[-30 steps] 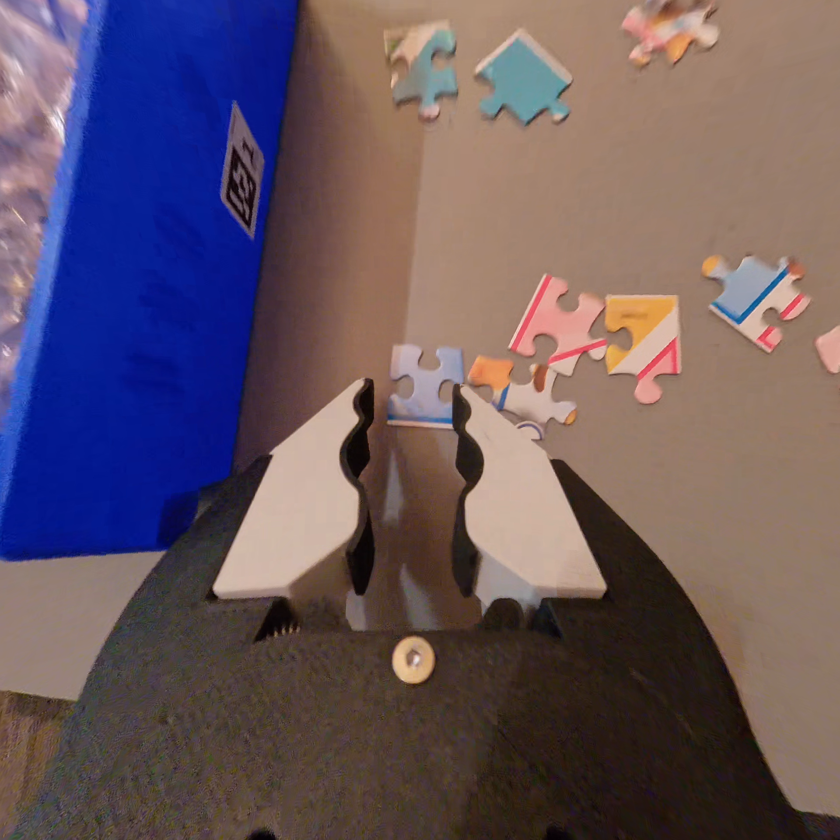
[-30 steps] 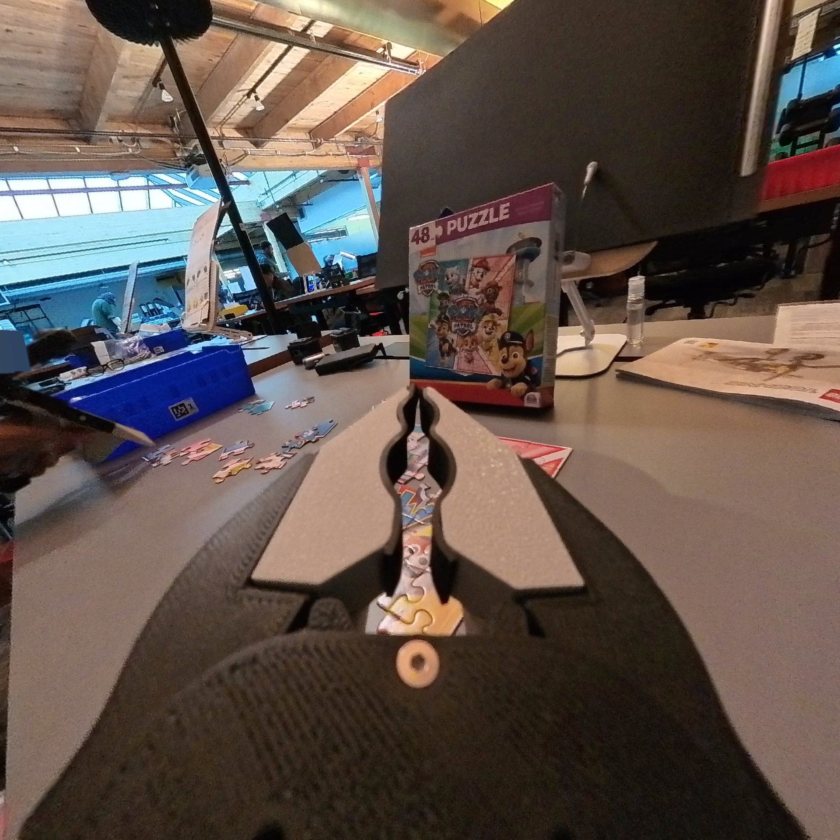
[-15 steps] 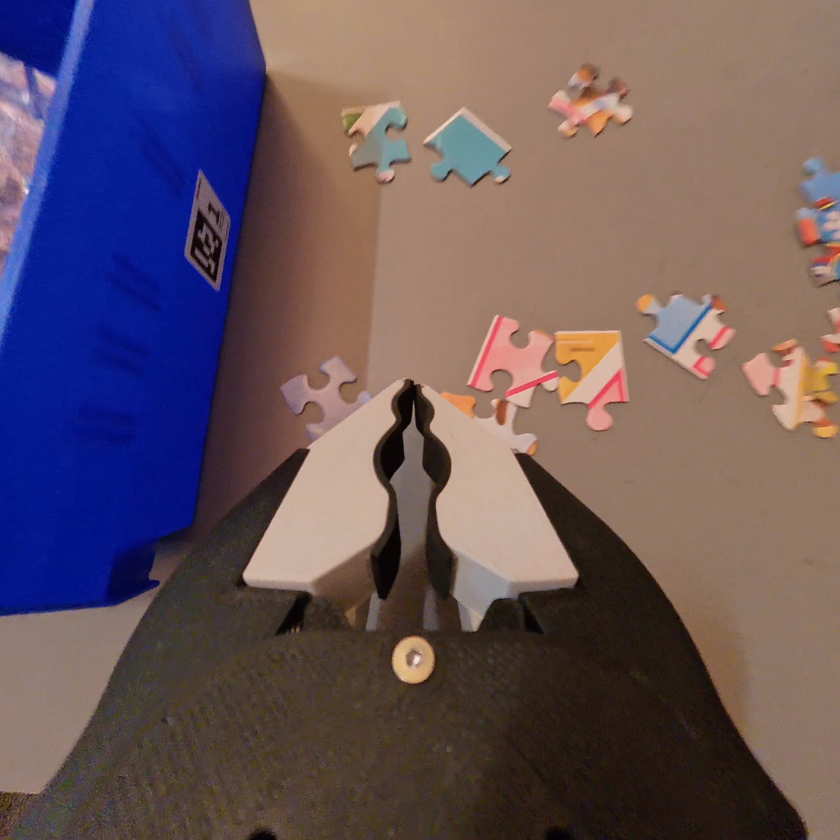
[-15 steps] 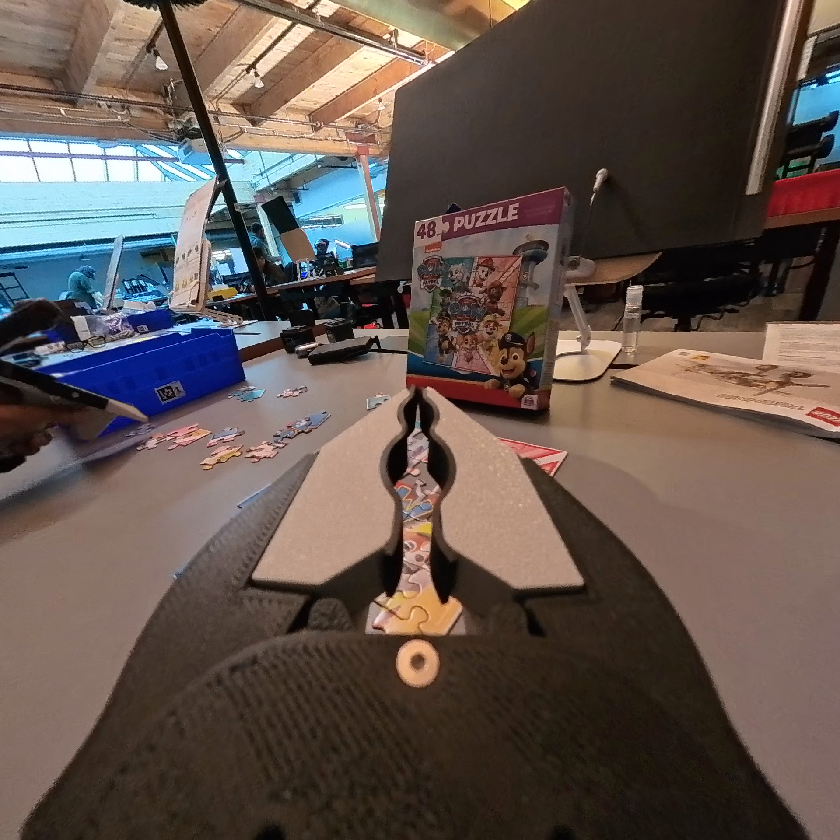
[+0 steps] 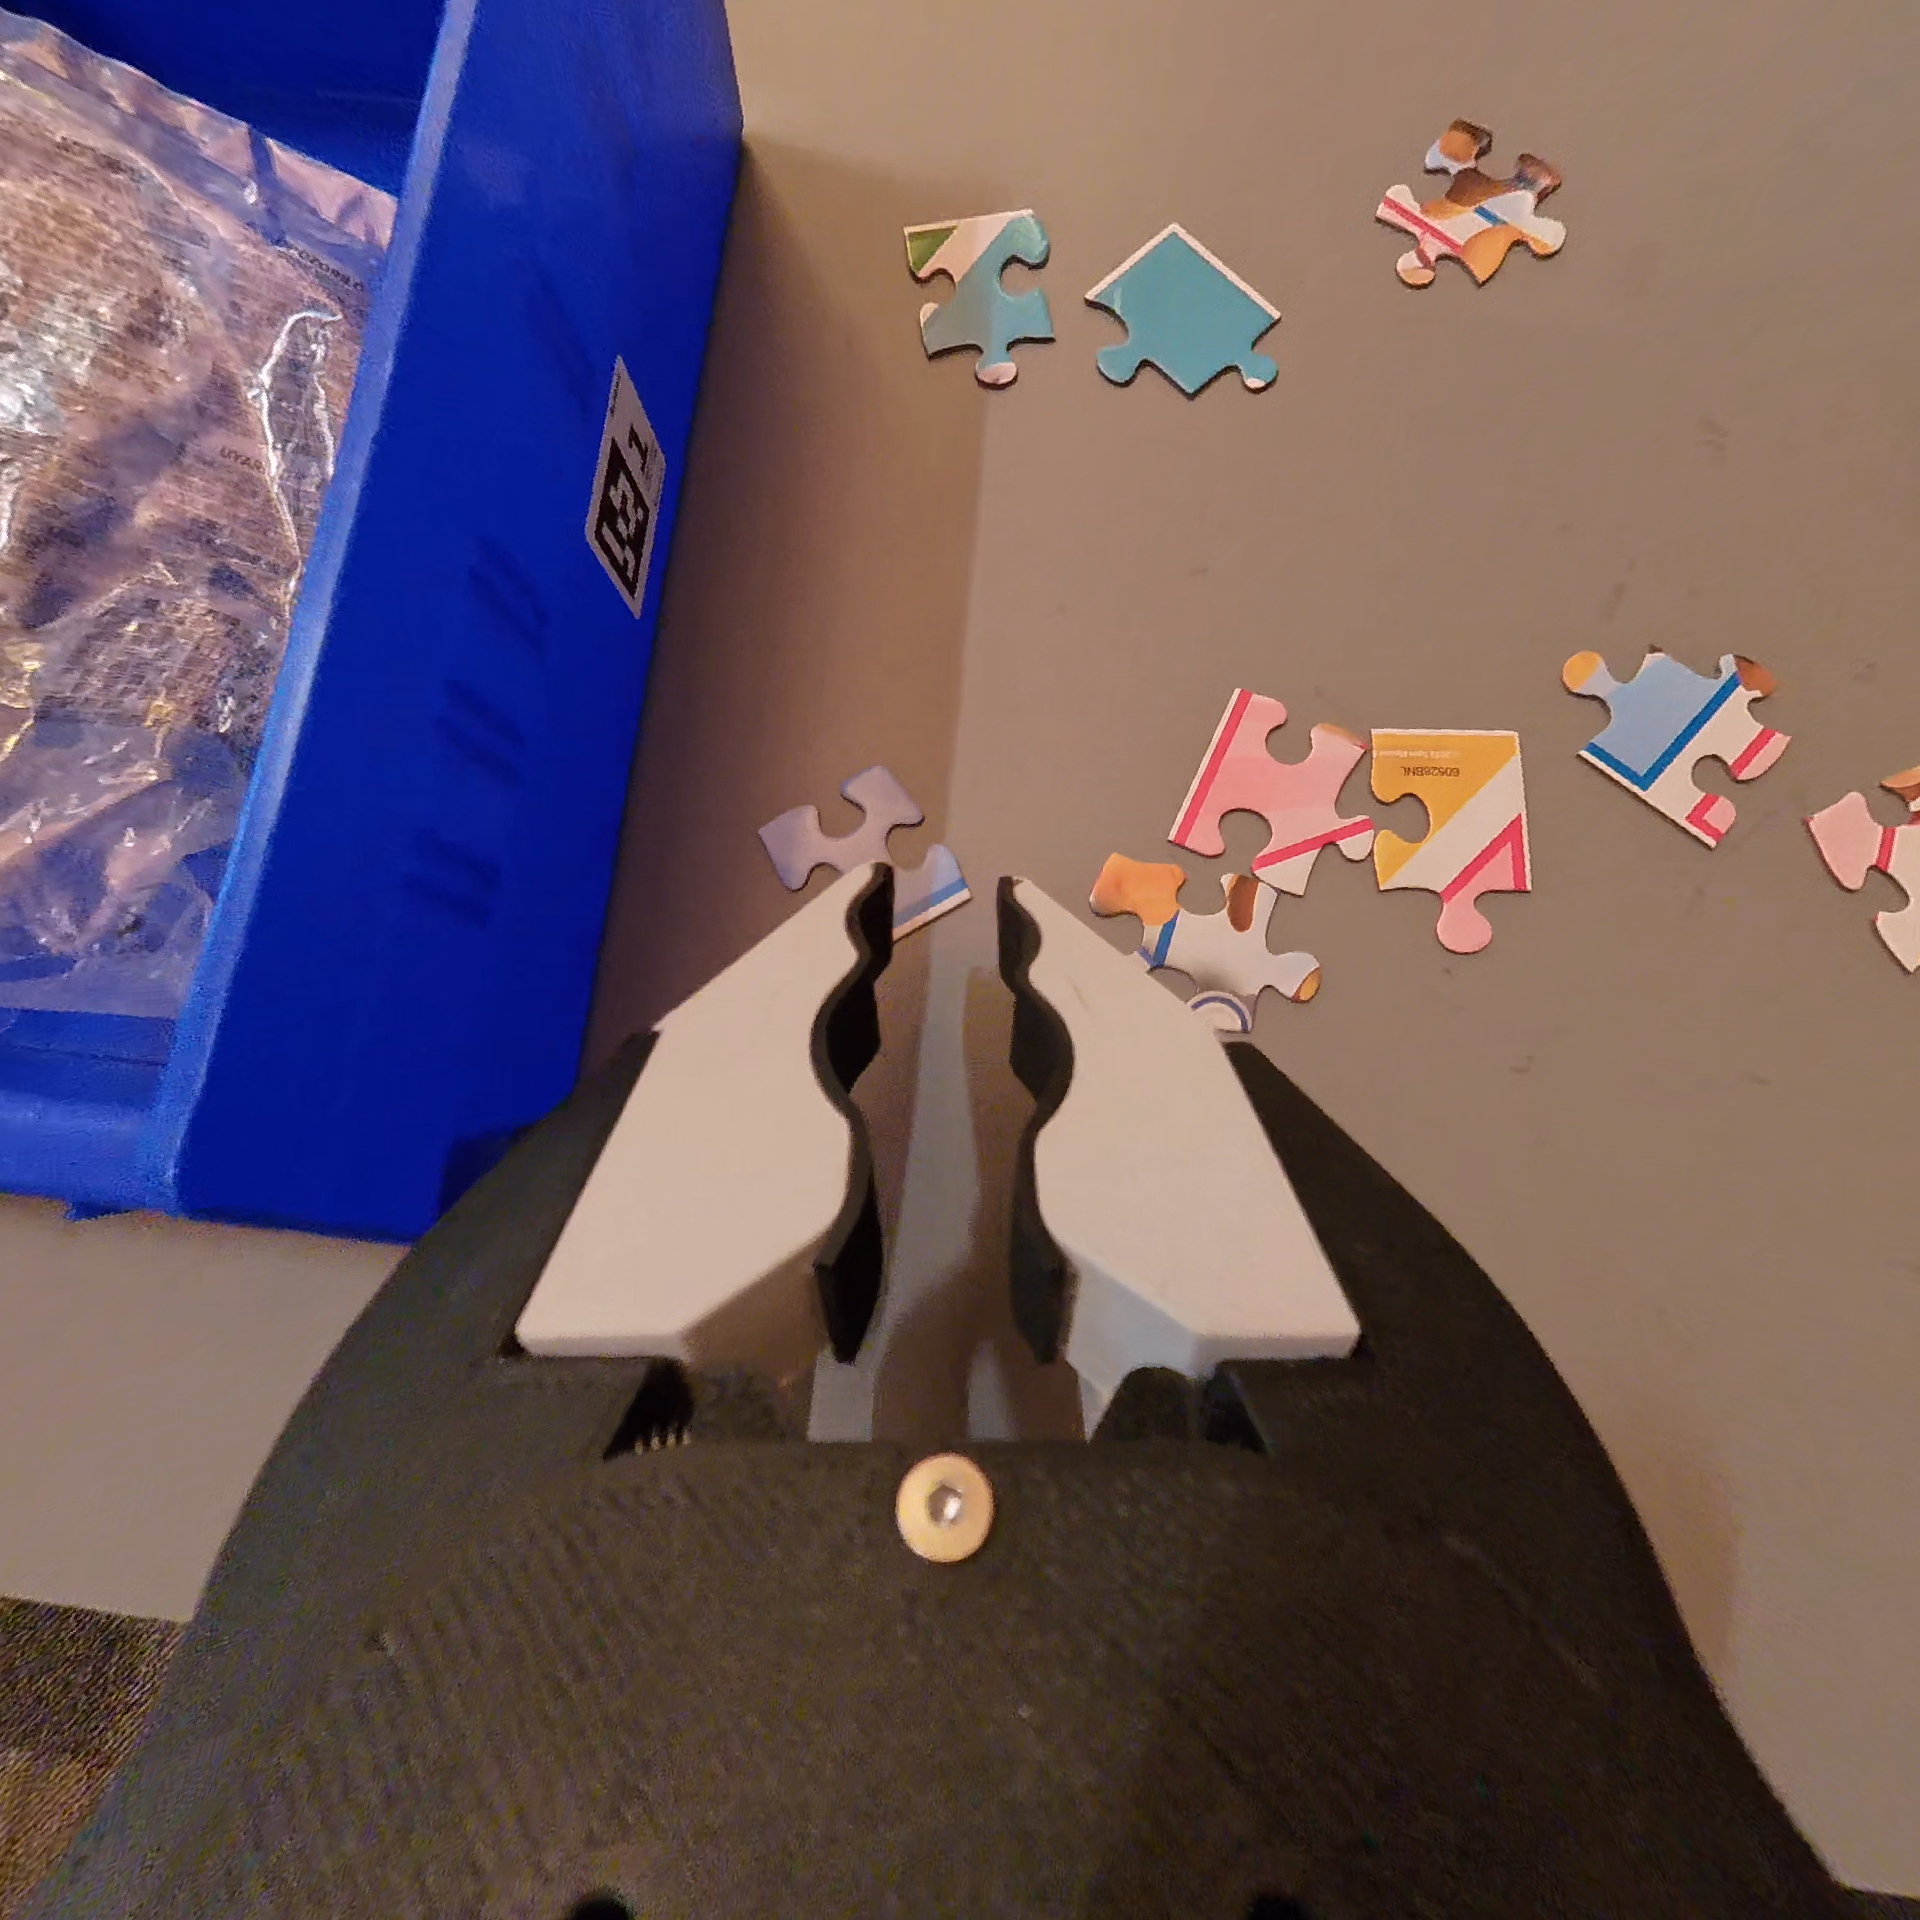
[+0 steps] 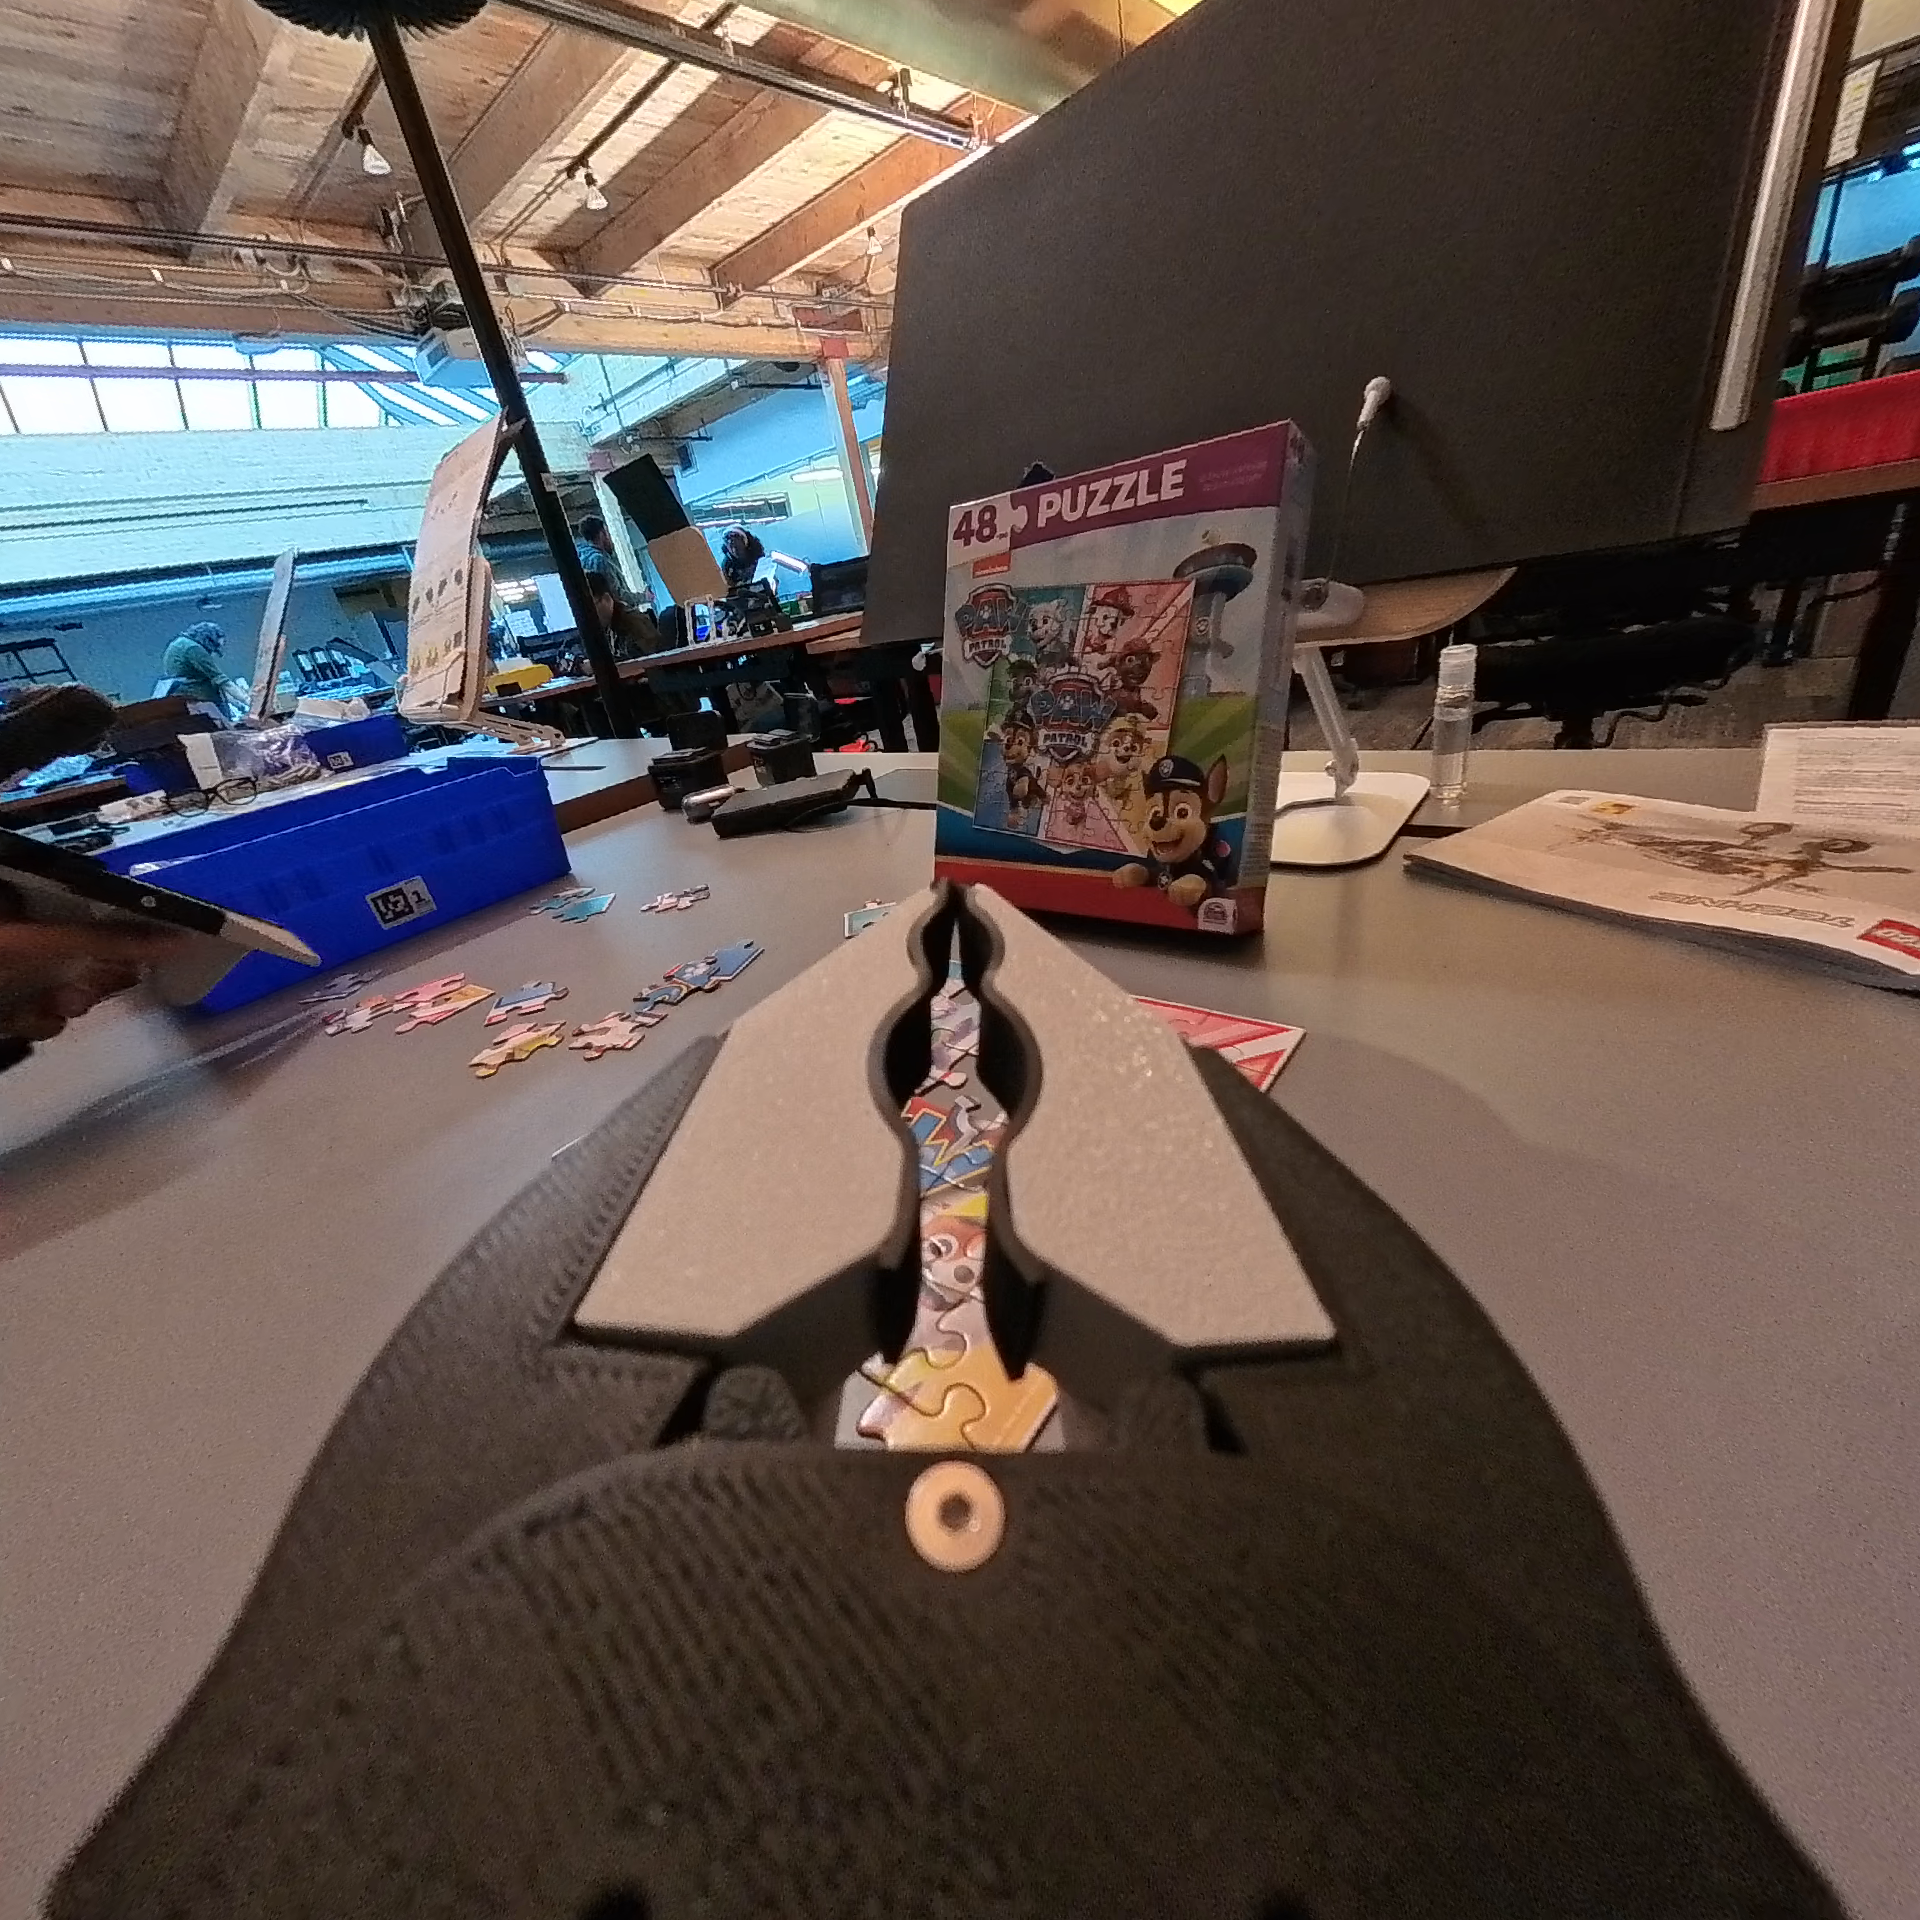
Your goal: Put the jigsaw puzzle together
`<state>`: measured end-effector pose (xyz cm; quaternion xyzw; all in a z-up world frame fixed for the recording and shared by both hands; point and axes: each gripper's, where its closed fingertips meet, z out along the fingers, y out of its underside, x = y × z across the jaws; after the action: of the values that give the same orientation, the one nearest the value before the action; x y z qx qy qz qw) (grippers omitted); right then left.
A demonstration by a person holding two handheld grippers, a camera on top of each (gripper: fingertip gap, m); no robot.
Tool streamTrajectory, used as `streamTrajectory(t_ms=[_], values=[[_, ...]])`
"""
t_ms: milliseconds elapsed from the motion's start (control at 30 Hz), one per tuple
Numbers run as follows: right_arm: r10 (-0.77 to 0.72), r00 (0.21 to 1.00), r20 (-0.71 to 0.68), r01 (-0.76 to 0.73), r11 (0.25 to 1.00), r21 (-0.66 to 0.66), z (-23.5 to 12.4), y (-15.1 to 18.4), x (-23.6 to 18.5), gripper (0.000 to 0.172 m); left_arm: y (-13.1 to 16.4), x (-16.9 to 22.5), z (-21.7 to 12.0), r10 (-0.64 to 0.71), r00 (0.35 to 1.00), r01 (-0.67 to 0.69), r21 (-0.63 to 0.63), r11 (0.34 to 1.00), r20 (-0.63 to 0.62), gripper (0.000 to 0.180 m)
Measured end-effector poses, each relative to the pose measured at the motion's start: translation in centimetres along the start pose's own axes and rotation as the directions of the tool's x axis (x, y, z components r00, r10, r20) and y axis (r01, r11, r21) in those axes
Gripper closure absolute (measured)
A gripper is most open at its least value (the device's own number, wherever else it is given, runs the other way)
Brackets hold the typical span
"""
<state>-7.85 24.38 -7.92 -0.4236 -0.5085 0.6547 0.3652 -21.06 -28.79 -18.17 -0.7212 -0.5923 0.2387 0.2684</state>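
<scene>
Your left gripper (image 5: pixel 943 899) is hovering with its jaws apart and empty; the pale blue puzzle piece (image 5: pixel 854 831) is lying just past its left fingertip (image 5: pixel 871 891), beside the blue bin (image 5: pixel 499 623) near the tabletop (image 5: pixel 1455 520) edge. Your right gripper (image 6: pixel 958 902) is resting closed over the assembled puzzle (image 6: pixel 951 1143). Centre the piece before squeezing.

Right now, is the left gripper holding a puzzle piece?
No: the left gripper is open with only bare table between its fingers; the pale blue piece lies beside its tip.
</scene>
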Motion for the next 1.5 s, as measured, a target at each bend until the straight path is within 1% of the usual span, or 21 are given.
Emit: streamTrajectory(t_ms=[67,133,300,467,567,700,800,933,967,1067,1167,1267,1500], values=[[-0.003,1.0,0.0,0.003,1.0,-0.002,0.0,0.0,0.0,0.172,0.2,-0.3,-0.1,-0.006,1.0,0.006,-0.014,1.0,0.011,0.147],[-0.004,1.0,-0.001,0.004,1.0,-0.002,0.0,0.0,0.0,0.172,0.3,-0.4,-0.4,-0.009,1.0,0.009,-0.024,1.0,0.012,0.141],[-0.003,1.0,0.0,0.003,1.0,-0.004,0.0,0.1,0.0,0.172,0.6,0.1,-0.9,0.011,1.0,-0.011,-0.049,0.999,-0.01,0.142],[-0.003,1.0,0.001,0.003,1.0,-0.003,0.0,0.1,0.0,0.172,1.6,-0.2,0.1,-0.015,1.0,0.014,-0.089,0.996,-0.018,0.142],[-0.003,1.0,0.0,0.003,1.0,-0.006,0.1,0.1,0.0,0.172,1.7,-0.6,0.4,-0.031,0.999,0.03,-0.089,0.996,-0.011,0.143],[-0.007,1.0,-0.002,0.007,1.0,-0.008,0.1,0.1,0.0,0.172,1.7,-1.8,0.7,-0.052,0.998,0.055,-0.076,0.996,0.043,0.143],[-0.008,1.0,-0.002,0.008,1.0,-0.009,0.1,0.2,0.0,0.172,1.5,-1.9,1.5,-0.075,0.995,0.079,-0.057,0.995,0.061,0.139],[-0.007,1.0,-0.002,0.007,1.0,-0.008,0.1,0.1,0.0,0.172,1.8,-2.0,2.6,-0.066,0.992,0.073,-0.065,0.995,0.105,0.127],[-0.006,1.0,-0.002,0.006,1.0,-0.008,0.1,0.1,0.0,0.172,1.7,-1.9,2.7,-0.071,0.992,0.077,-0.059,0.995,0.106,0.127],[-0.005,1.0,0.0,0.005,1.0,-0.008,0.1,0.1,0.0,0.172,1.8,-1.6,2.7,-0.077,0.994,0.082,-0.064,0.995,0.077,0.133],[-0.005,1.0,0.001,0.005,1.0,-0.009,0.1,0.2,0.0,0.172,1.9,-1.5,2.5,-0.06,0.996,0.066,-0.074,0.995,0.068,0.153],[-0.006,1.0,0.0,0.006,1.0,-0.009,0.1,0.2,0.0,0.172,2.1,-1.3,2.3,-0.05,0.998,0.054,-0.086,0.995,0.049,0.153],[-0.008,1.0,-0.001,0.008,1.0,-0.011,0.1,0.2,-0.1,0.172,3.3,0.0,0.8,-0.032,0.997,0.019,-0.168,0.986,-0.077,0.156]])
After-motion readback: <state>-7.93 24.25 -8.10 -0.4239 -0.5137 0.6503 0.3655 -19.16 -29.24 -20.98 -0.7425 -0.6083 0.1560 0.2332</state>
